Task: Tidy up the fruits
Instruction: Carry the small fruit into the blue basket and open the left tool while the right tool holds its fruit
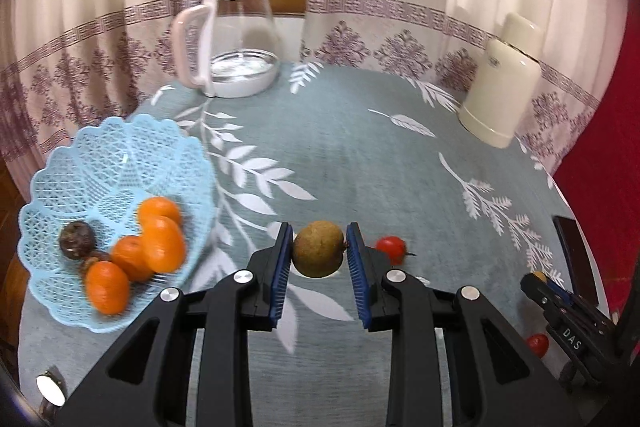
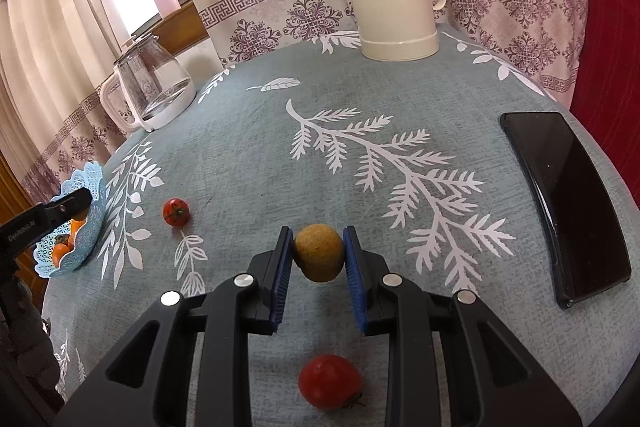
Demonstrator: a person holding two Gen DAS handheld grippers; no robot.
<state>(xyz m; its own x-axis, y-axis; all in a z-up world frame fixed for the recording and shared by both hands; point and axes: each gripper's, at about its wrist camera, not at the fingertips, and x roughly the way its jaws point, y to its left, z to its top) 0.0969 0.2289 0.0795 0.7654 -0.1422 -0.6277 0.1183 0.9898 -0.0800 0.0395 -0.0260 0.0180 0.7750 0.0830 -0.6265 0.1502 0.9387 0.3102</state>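
Brown, rough-skinned fruit sits pinched in both grippers: the left gripper (image 1: pixel 319 251) clamps one longan (image 1: pixel 318 249), the right gripper (image 2: pixel 318 253) another (image 2: pixel 319 252). The blue basket (image 1: pixel 100 163) lies at nine o'clock; lower each fruit inside before releasing. Two tomatoes (image 2: pixel 175 211) (image 2: pixel 329 381) wait.

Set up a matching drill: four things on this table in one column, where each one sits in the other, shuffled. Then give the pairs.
Things
1. Oranges
2. Brown round fruit
3. Black phone
4. Glass kettle

Places
A. Flat on the tablecloth near the table's right edge
B. Inside the blue basket
C. At the far side of the table, by the curtain
D. Held between the jaws of the left gripper

Pairs: 1-B, 2-D, 3-A, 4-C
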